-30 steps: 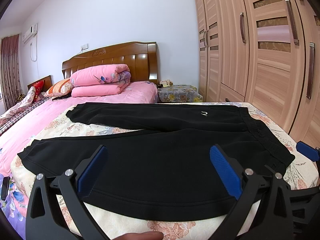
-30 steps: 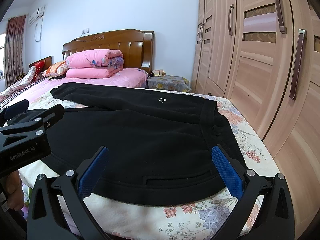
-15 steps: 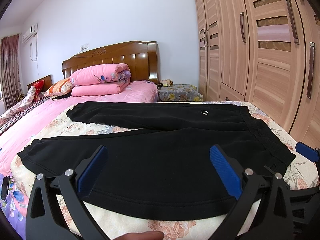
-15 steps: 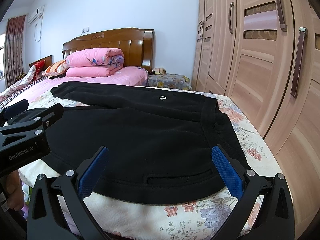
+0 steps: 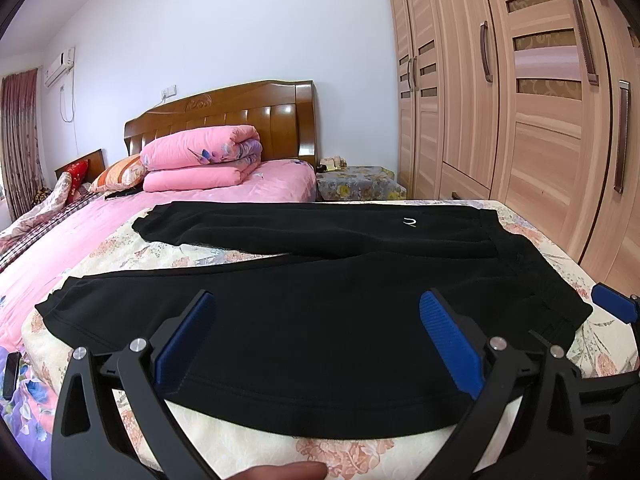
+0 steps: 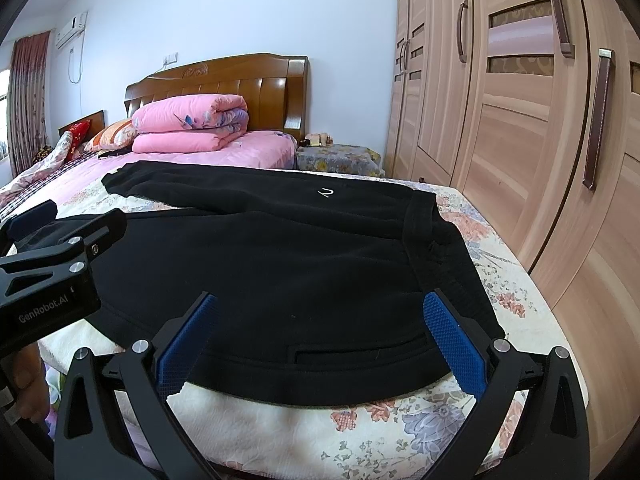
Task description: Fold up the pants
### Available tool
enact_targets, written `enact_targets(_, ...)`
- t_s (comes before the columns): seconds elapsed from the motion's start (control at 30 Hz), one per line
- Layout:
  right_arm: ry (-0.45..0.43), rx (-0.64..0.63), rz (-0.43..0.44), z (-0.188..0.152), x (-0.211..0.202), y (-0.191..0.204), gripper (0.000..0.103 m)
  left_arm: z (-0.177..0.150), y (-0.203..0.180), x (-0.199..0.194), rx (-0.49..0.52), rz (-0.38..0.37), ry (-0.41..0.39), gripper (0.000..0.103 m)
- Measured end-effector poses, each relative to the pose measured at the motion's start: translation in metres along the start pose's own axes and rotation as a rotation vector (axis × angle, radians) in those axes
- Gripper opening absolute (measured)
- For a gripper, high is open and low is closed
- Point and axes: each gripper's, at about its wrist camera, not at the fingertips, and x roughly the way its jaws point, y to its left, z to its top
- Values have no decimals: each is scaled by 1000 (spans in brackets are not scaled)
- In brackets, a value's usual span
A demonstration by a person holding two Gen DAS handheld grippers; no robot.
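the bed with the cream floral cover (image 5: 168, 256) fills the lower part of both views, and everything here is placed from it. the black fleece pants (image 5: 320, 312) lie flat across its near end, unfolded: one leg runs along the bed's near edge, the other splays toward the headboard, and the waistband sits at the wardrobe side. a small white logo (image 6: 326, 192) marks the far leg near the waist.

the left claw (image 5: 316, 344) hovers above the near leg by the bed's front edge, fingers wide apart and holding nothing. the right claw (image 6: 320, 340) hangs over the seat and pocket slit nearer the waistband, likewise spread and empty.

the first fold probably means laying one leg on the other. to do it well, pinch the near hem edge cleanly with both claws at once, one toward the cuff and one toward the waist, catching both fabric layers. lift just clear of the cover, carry across evenly, and match seams before letting go; thick fleece may sag between grips.
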Motion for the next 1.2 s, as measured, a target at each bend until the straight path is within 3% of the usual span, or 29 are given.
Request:
enact_targets(0.27, 32, -8, 5, -1, 9, -2, 99, -7, 4, 6, 1, -3, 27, 102)
enact_targets(0.4, 58, -82, 15, 7, 27, -4, 99, -7, 4, 25, 49, -11, 89, 102)
enact_targets(0.5, 124, -169, 76, 33, 63, -15, 99, 6, 4, 50, 126, -45, 155, 102)
enact_targets(0.63, 197, -206, 154, 85, 134, -45, 99, 31, 1, 108, 339, -62, 293, 102)
enact_targets(0.8, 295, -196, 273, 144, 240, -78, 99, 55, 15, 189, 482, 4, 463, 102)
enact_targets(0.9, 331, -212, 317, 169, 297, -86, 99, 73, 38, 246, 435, -27, 601, 102)
enact_targets(1.0, 378, -223, 341, 186, 347, -98, 99, 90, 60, 291, 267, -199, 739, 102)
enact_targets(1.2, 494, -248, 446, 201, 429, -114, 99, 143, 105, 356, -64, -362, 651, 102)
